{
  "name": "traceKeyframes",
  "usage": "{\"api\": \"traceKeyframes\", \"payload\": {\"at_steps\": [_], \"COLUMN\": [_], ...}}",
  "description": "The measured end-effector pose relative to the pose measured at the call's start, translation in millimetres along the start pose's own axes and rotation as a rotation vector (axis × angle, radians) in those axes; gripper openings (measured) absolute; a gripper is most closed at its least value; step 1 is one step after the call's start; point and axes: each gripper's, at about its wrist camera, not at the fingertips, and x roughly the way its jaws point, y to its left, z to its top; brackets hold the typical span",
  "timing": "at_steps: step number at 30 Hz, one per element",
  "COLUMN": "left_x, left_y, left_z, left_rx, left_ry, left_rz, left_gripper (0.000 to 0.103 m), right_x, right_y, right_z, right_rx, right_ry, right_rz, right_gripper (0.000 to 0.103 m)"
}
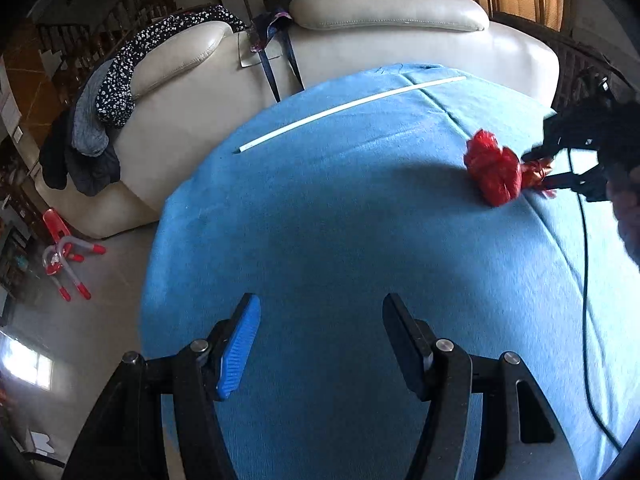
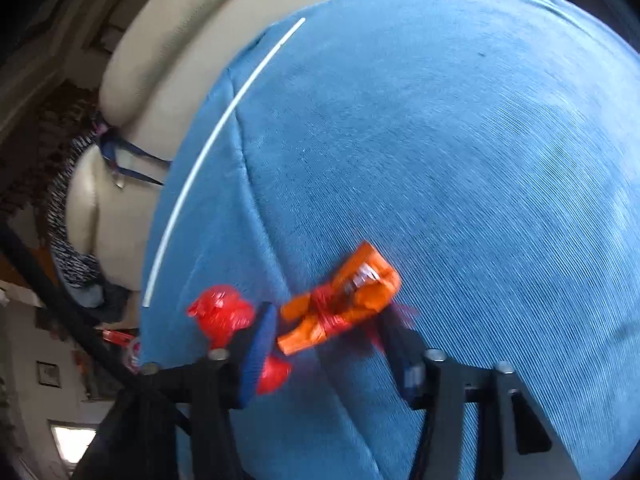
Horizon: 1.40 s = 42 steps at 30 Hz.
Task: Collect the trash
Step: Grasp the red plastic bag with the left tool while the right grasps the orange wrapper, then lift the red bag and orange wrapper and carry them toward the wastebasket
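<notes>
Blue cloth (image 1: 320,220) over a table, sofa (image 1: 384,32) behind. Right gripper (image 2: 328,332) pinching the orange wrapper (image 2: 344,304) beside a red wad (image 1: 494,168); left gripper (image 1: 320,344) spread, empty. Still uncollected: white straw (image 1: 352,106); no bin seen.

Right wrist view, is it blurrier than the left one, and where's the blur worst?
Yes: the right wrist view is motion-smeared, worst on the orange wrapper and right gripper; the left wrist view is sharp, its left gripper crisp over the blue cloth, with fisheye bending in both.
</notes>
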Motion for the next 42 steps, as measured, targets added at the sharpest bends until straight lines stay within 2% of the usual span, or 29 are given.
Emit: {"api": "traceKeyframes", "payload": {"at_steps": [4, 7, 10, 14, 16, 20, 23, 25, 26, 28, 33, 42], "left_x": [4.1, 8.4, 18.7, 40.3, 50.2, 66.0, 83.8, 92.1, 94.8, 93.3, 65.5, -21.0], "left_y": [-4.0, -15.4, -37.1, -77.1, -95.1, -125.6, -136.7, -134.2, -134.4, -132.4, -128.7, -123.8], "left_z": [24.2, 44.1, 65.4, 94.5, 104.8, 117.8, 116.7, 112.0, 110.9, 108.1, 101.9, 63.8], "left_rx": [-0.032, -0.046, -0.053, -0.062, -0.069, -0.054, -0.05, -0.075, -0.083, -0.088, -0.051, 0.012], "left_ry": [-0.003, -0.006, 0.002, 0.024, 0.041, 0.05, 0.088, 0.11, 0.116, 0.111, 0.057, -0.06], "left_rz": [-0.045, -0.1, -0.179, -0.29, -0.318, -0.309, -0.269, -0.296, -0.307, -0.304, -0.272, -0.221], "left_gripper": [0.065, 0.065, 0.066, 0.067, 0.067, 0.067, 0.067, 0.067, 0.053, 0.05, 0.047, 0.047], "right_x": [8.1, 1.1, -10.9, -37.9, -51.3, -76.9, -89.8, -89.8, -91.9, -98.6, -116.2, -163.1], "right_y": [24.6, 32.5, 22.6, 0.1, -11.4, -31.1, -43.2, -47.3, -49.8, -53.7, -63.5, -80.7], "right_z": [3.7, -1.1, -8.0, -19.8, -28.3, -44.2, -57.1, -62.1, -66.3, -77.9, -93.8, -136.7], "right_rx": [-0.152, -0.256, -0.324, -0.36, -0.366, -0.371, -0.373, -0.372, -0.376, -0.383, -0.376, -0.365], "right_ry": [-0.047, -0.093, -0.135, -0.171, -0.183, -0.207, -0.223, -0.226, -0.231, -0.238, -0.251, -0.297], "right_rz": [-0.101, -0.144, -0.17, -0.13, -0.106, -0.052, -0.015, -0.003, 0.0, 0.001, 0.026, 0.043], "right_gripper": [0.028, 0.028, 0.028, 0.028, 0.028, 0.028, 0.028, 0.028, 0.028, 0.028, 0.027, 0.028]}}
